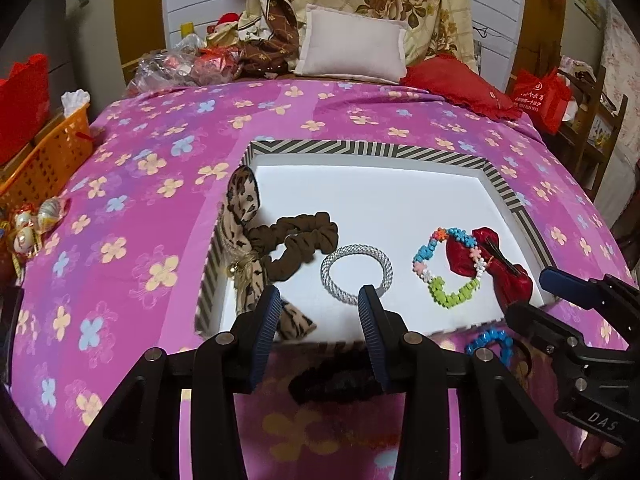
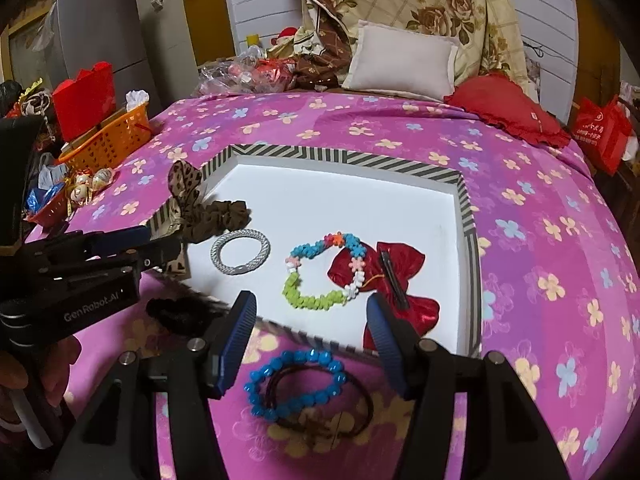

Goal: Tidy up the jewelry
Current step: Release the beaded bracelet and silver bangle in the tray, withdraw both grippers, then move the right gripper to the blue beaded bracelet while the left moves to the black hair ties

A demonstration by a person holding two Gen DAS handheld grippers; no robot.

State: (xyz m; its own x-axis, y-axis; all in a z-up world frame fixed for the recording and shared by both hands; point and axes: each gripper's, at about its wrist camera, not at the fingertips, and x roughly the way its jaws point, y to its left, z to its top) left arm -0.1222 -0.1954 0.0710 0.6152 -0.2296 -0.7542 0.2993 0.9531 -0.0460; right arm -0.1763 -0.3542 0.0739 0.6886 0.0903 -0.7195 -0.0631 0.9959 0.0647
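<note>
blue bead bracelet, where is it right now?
In the right wrist view the blue bead bracelet lies on the pink bedspread, outside the striped tray's near edge, between the open right claw's fingers, overlapping dark hair ties.

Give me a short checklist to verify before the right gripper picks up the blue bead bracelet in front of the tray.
1. Right gripper open and empty: ok.
2. Blue bead bracelet lies between the fingers' line, on the bedspread outside the tray: ok.
3. Bracelet free of other items: not ok, dark hair ties overlap it.
4. Left gripper out of the way: ok, open, off to the left.
5. Free space in the tray: ok, the back is bare.
6. Black scrunchie clear of the path: ok.
</note>
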